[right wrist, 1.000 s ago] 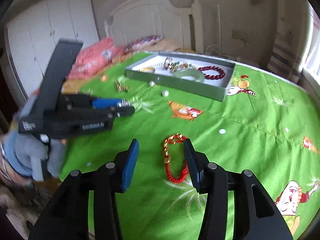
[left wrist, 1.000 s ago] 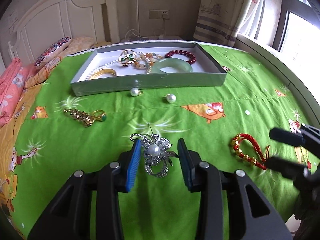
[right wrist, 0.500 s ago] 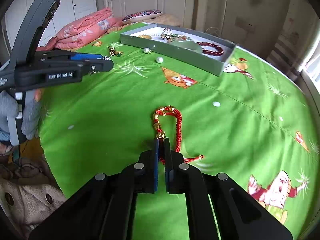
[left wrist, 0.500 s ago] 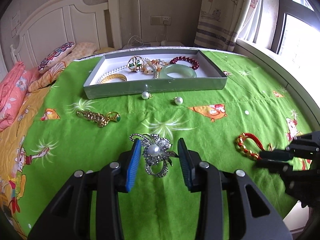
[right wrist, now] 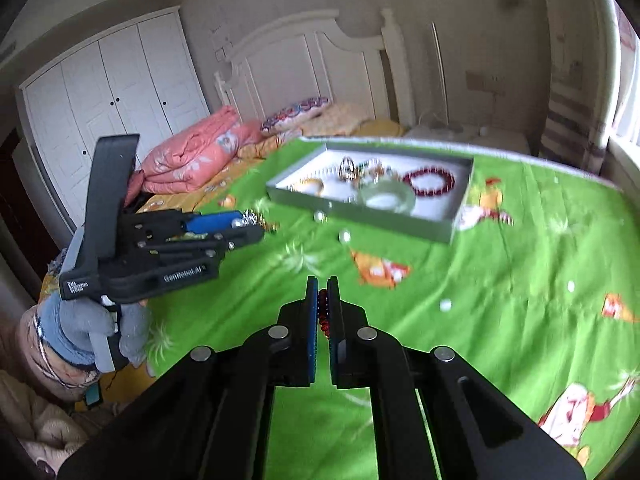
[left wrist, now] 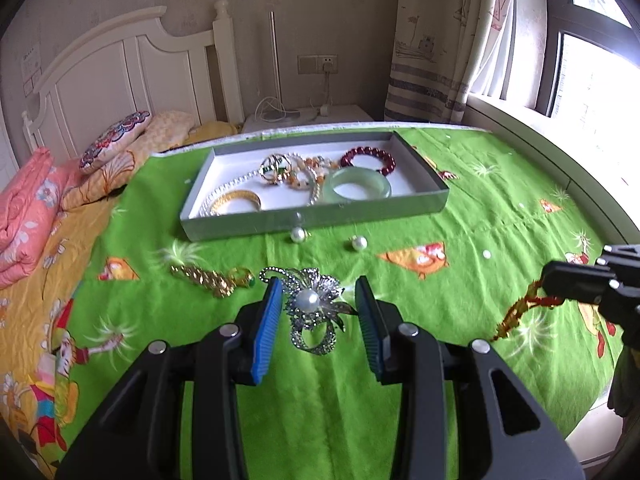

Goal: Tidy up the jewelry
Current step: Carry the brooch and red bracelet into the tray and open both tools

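With the right claw (right wrist: 322,312) clenched on the red bracelet (left wrist: 520,312) and the left claw (left wrist: 316,316) holding the silver brooch (left wrist: 310,304) above the bed (left wrist: 500,208), both should travel level to the tray (left wrist: 320,216) near the headboard edge before letting go.

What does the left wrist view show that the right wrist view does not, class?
Only the left wrist view shows the silver brooch whole between the left gripper's pads, and the red bracelet dangling from the right gripper. Only the right wrist view shows the gloved hand and white wardrobe. Both show the grey tray, two loose pearls and green bedspread.
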Demonstrator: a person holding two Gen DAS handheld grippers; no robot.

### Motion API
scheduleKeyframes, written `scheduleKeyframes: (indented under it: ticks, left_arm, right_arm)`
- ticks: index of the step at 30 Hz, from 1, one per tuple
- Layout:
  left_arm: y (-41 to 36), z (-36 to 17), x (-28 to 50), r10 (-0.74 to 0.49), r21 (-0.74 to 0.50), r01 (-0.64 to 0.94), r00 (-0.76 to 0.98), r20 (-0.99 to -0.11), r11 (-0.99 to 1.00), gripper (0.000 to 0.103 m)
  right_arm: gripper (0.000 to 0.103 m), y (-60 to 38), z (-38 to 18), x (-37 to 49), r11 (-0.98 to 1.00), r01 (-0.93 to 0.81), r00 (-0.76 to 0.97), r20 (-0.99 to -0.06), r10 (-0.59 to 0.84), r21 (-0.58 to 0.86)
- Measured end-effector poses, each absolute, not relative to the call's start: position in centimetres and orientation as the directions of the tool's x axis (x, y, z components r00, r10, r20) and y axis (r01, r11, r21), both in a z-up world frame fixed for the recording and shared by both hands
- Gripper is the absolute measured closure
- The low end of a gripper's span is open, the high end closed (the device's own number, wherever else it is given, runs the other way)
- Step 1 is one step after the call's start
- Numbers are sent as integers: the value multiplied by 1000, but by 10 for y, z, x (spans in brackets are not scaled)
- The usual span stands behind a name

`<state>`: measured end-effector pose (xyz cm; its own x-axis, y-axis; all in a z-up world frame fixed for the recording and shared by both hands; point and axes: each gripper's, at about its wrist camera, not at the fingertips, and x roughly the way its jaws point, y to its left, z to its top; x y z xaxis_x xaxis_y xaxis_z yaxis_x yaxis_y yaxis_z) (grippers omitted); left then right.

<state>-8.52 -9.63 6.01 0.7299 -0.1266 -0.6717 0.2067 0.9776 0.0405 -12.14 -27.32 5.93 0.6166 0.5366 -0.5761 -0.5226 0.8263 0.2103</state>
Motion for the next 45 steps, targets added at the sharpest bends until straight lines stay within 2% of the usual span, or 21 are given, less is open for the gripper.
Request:
scheduleKeyframes:
  ticks: [13, 23, 34, 37, 39, 40, 41, 42, 45]
  left_arm:
    - [-97, 83, -55, -128, 61, 221, 744, -656, 973, 66]
    - [-91, 85, 12, -104, 49, 188, 721, -685, 981, 66]
    - [-82, 60, 97, -7, 87, 102, 685, -728, 991, 66]
    - [-79, 49, 112, 4, 86, 91, 668, -744, 992, 65]
    - [-76, 42, 117, 1, 82, 92, 660, -751, 992, 59]
    - [-76, 40, 116, 0, 81, 92, 661, -750, 992, 41]
    - [-74, 41, 112, 8, 87, 83, 674, -738, 993, 31]
    - [-72, 42, 108, 14, 92, 76, 686, -727, 993, 23]
    - [-64, 46, 93, 25, 101, 66, 703, -710, 993, 20]
  right_arm:
    - [99, -255, 90, -78, 841, -520, 666, -545, 510, 151]
    - [99, -236, 92, 5, 876, -456, 693, -554, 462, 161]
    - [98, -215, 42, 82, 881, -415, 613, -646, 456, 229]
    - [93, -215, 32, 90, 885, -392, 596, -662, 454, 254]
    - [80, -222, 29, 88, 874, -376, 579, -659, 481, 307]
    - [64, -227, 30, 83, 870, -372, 587, -644, 490, 323]
    - [54, -231, 33, 76, 871, -374, 604, -629, 490, 319]
    - [54, -236, 36, 68, 872, -375, 620, -615, 488, 314]
    - [54, -254, 41, 45, 865, -371, 637, -585, 501, 338]
